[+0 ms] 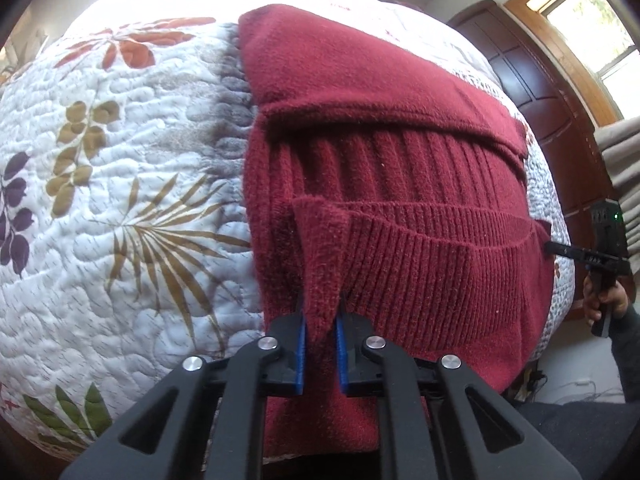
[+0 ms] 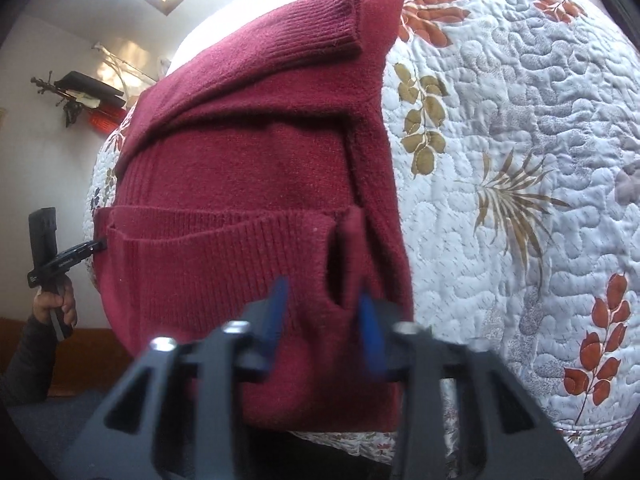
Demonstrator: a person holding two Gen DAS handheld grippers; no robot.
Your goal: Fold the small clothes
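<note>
We hold a maroon sweater's ribbed hem on a quilt. Left gripper pinches one corner; right gripper, jaws partly apart, looks to straddle the other. Next, we judge, carry the hem far.

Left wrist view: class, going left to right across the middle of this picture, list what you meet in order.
Flowered quilt → red sweater → the other hand-held gripper → the hand holding it.
</note>
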